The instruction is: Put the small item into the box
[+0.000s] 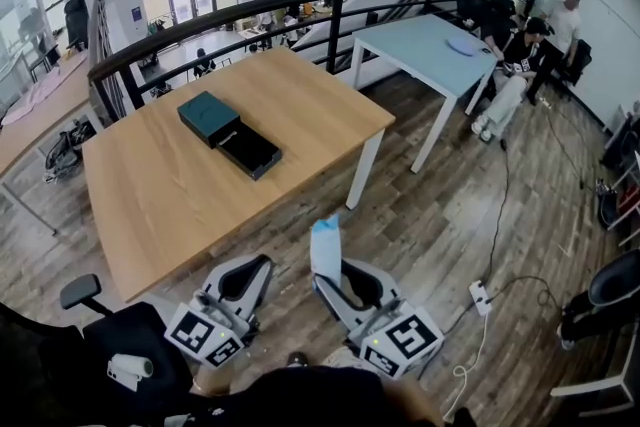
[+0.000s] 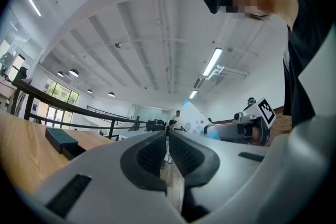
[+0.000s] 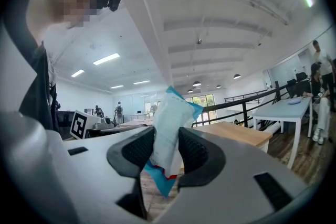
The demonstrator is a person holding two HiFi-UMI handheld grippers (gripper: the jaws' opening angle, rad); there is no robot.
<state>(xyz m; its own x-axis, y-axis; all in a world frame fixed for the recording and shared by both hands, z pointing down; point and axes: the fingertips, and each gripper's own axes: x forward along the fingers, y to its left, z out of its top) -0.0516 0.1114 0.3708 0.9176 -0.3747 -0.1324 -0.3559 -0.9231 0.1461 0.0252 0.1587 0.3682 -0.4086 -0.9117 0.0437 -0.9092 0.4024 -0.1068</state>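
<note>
A dark teal box [image 1: 207, 114] lies on the wooden table [image 1: 170, 205], with its black tray [image 1: 250, 153] drawn out toward the table's near edge. Well short of the table, over the floor, my right gripper [image 1: 345, 277] is shut on a light-blue and white packet [image 1: 325, 250]. The packet [image 3: 170, 123] stands upright between the pads of the right gripper [image 3: 167, 147]. My left gripper [image 1: 248, 273] hangs beside it on the left. Its pads are together with nothing between them, as the left gripper view shows [image 2: 167, 147]. That view also catches the box [image 2: 60, 138] far off at the left.
A white table [image 1: 430, 40] stands behind the wooden one, and a black railing [image 1: 250, 10] runs along the back. People sit at the far right [image 1: 515, 65]. A black office chair [image 1: 110, 335] is at my lower left. A power strip with its cable [image 1: 480, 297] lies on the floor at the right.
</note>
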